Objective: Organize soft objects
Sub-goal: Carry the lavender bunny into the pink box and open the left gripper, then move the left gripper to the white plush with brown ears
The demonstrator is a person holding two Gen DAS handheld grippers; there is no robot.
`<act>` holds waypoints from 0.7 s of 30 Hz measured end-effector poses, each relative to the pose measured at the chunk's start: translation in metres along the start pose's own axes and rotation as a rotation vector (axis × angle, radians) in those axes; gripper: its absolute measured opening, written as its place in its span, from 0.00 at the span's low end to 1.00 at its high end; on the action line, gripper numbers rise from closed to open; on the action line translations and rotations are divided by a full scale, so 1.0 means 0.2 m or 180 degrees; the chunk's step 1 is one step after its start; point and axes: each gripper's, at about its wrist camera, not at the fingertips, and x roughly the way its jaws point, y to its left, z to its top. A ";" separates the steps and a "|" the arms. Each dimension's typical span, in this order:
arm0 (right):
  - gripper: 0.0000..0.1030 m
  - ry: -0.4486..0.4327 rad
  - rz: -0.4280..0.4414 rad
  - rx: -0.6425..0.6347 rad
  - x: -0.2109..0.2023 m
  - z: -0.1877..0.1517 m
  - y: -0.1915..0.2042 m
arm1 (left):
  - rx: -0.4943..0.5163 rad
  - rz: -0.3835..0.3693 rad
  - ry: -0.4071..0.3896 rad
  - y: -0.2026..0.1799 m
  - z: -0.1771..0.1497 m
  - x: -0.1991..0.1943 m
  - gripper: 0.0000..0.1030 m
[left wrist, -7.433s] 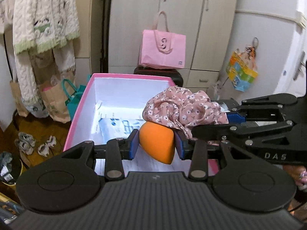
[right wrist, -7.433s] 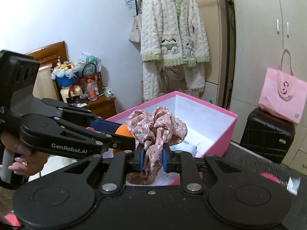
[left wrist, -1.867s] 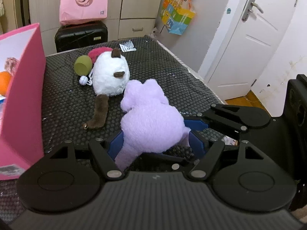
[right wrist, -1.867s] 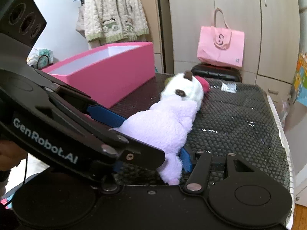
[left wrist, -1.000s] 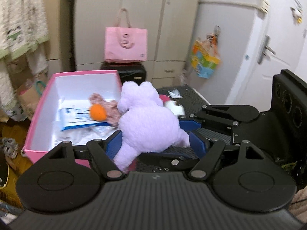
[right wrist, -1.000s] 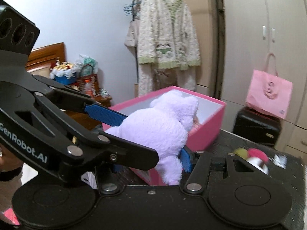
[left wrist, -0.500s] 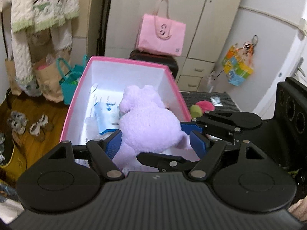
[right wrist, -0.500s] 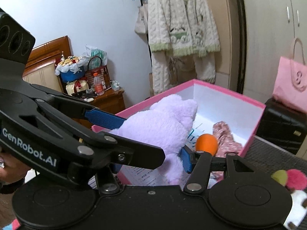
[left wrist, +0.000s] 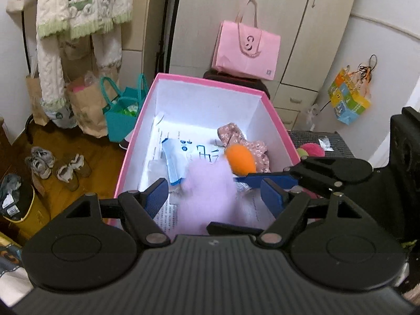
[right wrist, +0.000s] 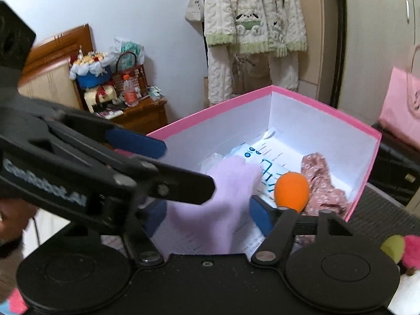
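A purple plush toy [left wrist: 207, 194] shows blurred inside the pink box [left wrist: 210, 80], low between the jaws of both grippers. My left gripper [left wrist: 215, 198] stands open over the box's near end, with a gap on each side of the plush. My right gripper [right wrist: 210, 219] comes in from the right, its jaws opening around the same plush [right wrist: 223, 197], and its pads do not press it. An orange ball [left wrist: 240, 158] and a floral cloth [left wrist: 233, 134] lie in the box to the right, on a blue-and-white packet [left wrist: 178, 155] and papers.
A white plush with pink and green parts [right wrist: 404, 249] lies on the dark mat right of the box. Beyond the box are a pink bag [left wrist: 245, 50] on a black case, a teal bag [left wrist: 123, 113], shoes [left wrist: 57, 165] and a wooden nightstand [right wrist: 141, 115].
Both grippers carried the purple plush over the box. Their jaws have now widened and the plush has dropped lower into the box, uncovering the orange ball and floral cloth.
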 end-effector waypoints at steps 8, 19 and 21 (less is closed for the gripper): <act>0.74 -0.0008 -0.0241 -0.0110 -0.11 0.00 0.05 | 0.0136 -0.0026 -0.0089 -0.05 -0.01 -0.13 0.75; 0.75 -0.0182 -0.0440 -0.0337 -0.42 -0.04 0.12 | 0.0447 -0.0135 -0.0213 -0.19 -0.02 -0.36 0.75; 0.75 -0.0176 -0.0451 -0.0333 -0.47 -0.06 0.11 | 0.0489 -0.0178 -0.0183 -0.22 -0.02 -0.39 0.75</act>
